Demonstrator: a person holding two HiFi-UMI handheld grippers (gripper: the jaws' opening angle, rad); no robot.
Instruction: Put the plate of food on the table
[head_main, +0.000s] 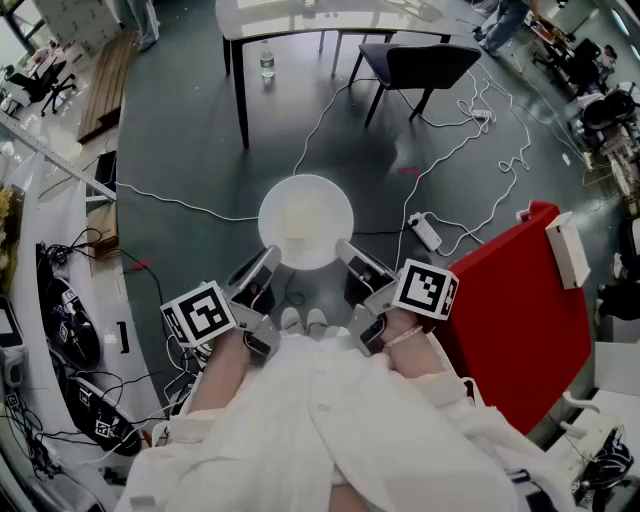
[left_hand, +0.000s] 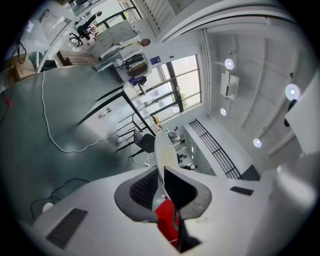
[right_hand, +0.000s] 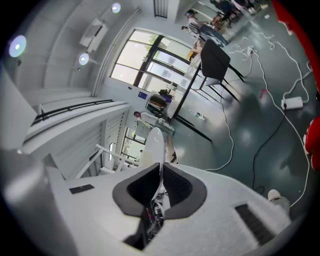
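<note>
A round white plate (head_main: 306, 220) with a pale piece of food on it hangs in the air in front of the person, above the dark floor. My left gripper (head_main: 270, 255) is shut on the plate's near left rim. My right gripper (head_main: 343, 249) is shut on its near right rim. In the left gripper view the plate (left_hand: 162, 145) runs edge-on between the dark pads of the left gripper (left_hand: 161, 187). In the right gripper view the plate (right_hand: 152, 145) likewise stands edge-on in the right gripper (right_hand: 161, 187). A white table (head_main: 330, 20) stands ahead at the top of the head view.
A black chair (head_main: 415, 65) stands by the table, with a water bottle (head_main: 267, 63) on the floor beside the table leg. White cables and a power strip (head_main: 425, 230) lie across the floor. A red block (head_main: 510, 310) sits close on the right. Cluttered gear lines the left.
</note>
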